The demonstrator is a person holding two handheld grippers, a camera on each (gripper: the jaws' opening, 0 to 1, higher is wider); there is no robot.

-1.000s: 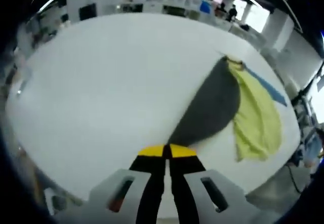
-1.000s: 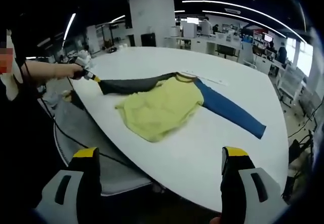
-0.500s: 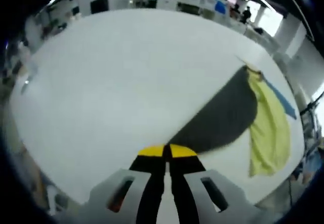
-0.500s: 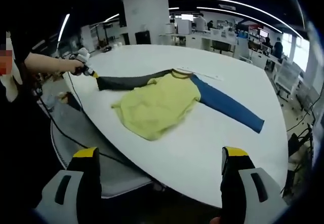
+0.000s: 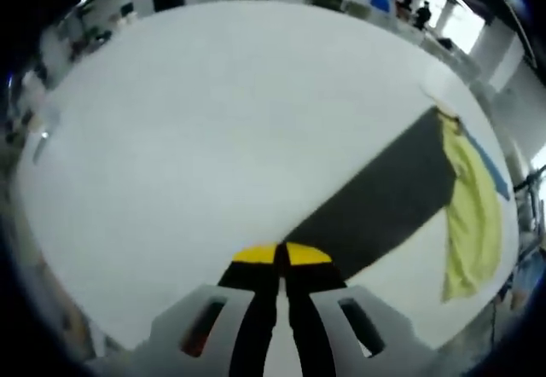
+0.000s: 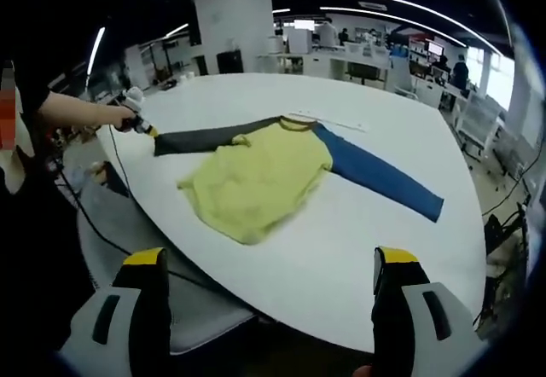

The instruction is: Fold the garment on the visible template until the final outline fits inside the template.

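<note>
While the right gripper [image 6: 267, 283] hangs off the near edge of the round white table [image 6: 358, 240], its yellow-tipped jaws stand wide apart, holding nothing. Beyond that edge, the long-sleeved garment with yellow body [image 6: 256, 176] lies flat on the tabletop, hem toward the near edge, collar away from it. Its blue sleeve [image 6: 380, 176] runs out from the body toward the far-right side of the table; its dark grey sleeve [image 6: 205, 138] is stretched out to the left edge. There the left gripper [image 5: 282, 254] has its jaws pressed together on the grey sleeve's cuff, with a person's hand [image 6: 115, 117] on it. No readable text or label on garment or table. Office desks sit past the table, blurred.
</note>
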